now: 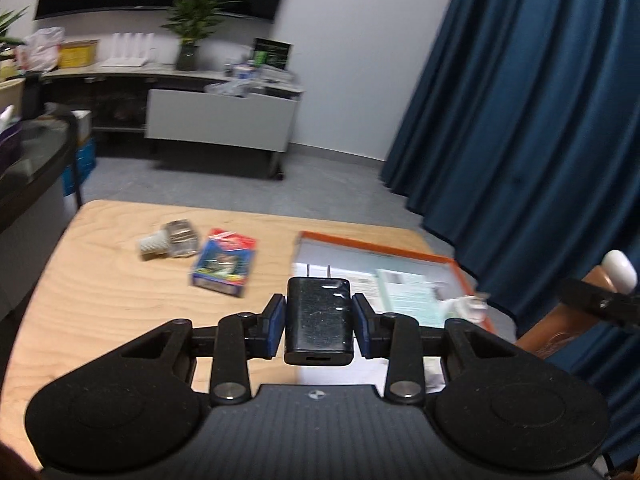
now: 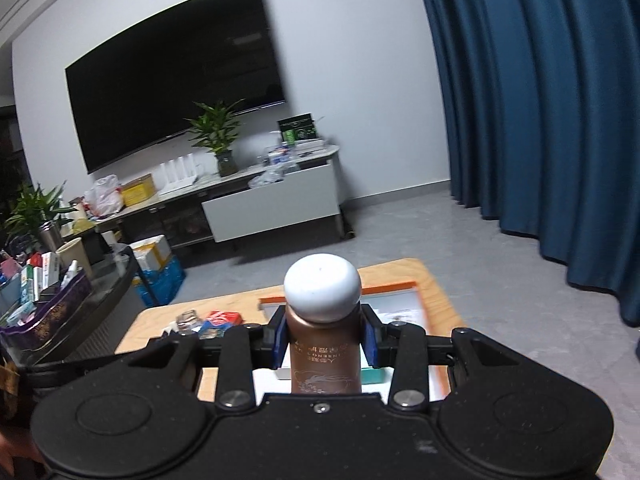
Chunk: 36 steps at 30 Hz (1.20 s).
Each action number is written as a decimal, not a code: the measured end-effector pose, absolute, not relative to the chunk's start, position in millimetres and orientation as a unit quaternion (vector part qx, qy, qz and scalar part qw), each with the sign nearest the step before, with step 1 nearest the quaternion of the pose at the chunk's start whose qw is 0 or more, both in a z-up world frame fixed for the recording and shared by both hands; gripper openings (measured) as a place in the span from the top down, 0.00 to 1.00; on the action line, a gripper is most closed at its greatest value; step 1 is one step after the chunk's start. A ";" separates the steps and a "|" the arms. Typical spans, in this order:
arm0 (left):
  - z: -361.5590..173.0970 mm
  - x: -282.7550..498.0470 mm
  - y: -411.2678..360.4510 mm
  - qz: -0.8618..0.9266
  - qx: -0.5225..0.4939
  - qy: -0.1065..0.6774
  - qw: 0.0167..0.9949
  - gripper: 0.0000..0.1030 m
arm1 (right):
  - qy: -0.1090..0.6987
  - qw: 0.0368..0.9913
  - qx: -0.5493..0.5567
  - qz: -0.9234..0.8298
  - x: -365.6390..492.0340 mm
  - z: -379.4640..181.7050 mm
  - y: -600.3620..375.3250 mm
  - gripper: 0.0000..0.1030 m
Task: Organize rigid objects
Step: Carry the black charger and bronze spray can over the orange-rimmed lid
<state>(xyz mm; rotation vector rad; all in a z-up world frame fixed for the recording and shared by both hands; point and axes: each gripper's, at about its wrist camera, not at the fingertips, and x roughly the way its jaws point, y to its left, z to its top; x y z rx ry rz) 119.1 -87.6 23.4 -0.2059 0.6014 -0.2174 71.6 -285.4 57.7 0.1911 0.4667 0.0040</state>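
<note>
Left gripper (image 1: 319, 322) fingers clamped on black charger (image 1: 319, 320), right gripper (image 2: 325, 338) fingers clamped on brown bottle (image 2: 325, 354), wooden table (image 1: 100, 280) below

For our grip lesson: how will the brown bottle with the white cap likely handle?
The brown bottle looks rigid with a smooth round body, so it may slip in the right tongs. Tall under its domed white cap, it could tip, then roll.

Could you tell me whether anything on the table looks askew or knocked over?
Yes: the small glass bottle lies tipped on its side at the table's far left, beside the skewed blue card box.
</note>
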 end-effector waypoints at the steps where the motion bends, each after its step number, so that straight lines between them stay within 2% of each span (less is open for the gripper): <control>1: 25.0 117.5 -93.9 -0.112 -0.097 0.295 0.944 0.65 | 0.230 0.969 0.092 -0.001 68.4 58.9 -287.4 0.56; 13: 27.2 88.6 -122.3 -0.142 -0.071 0.291 0.943 0.65 | 0.240 0.966 0.094 0.002 36.1 59.8 -297.5 0.56; 36: 30.1 35.8 -131.2 -0.103 -0.051 0.267 0.957 0.65 | 0.250 0.964 0.091 0.019 4.0 49.7 -278.4 0.56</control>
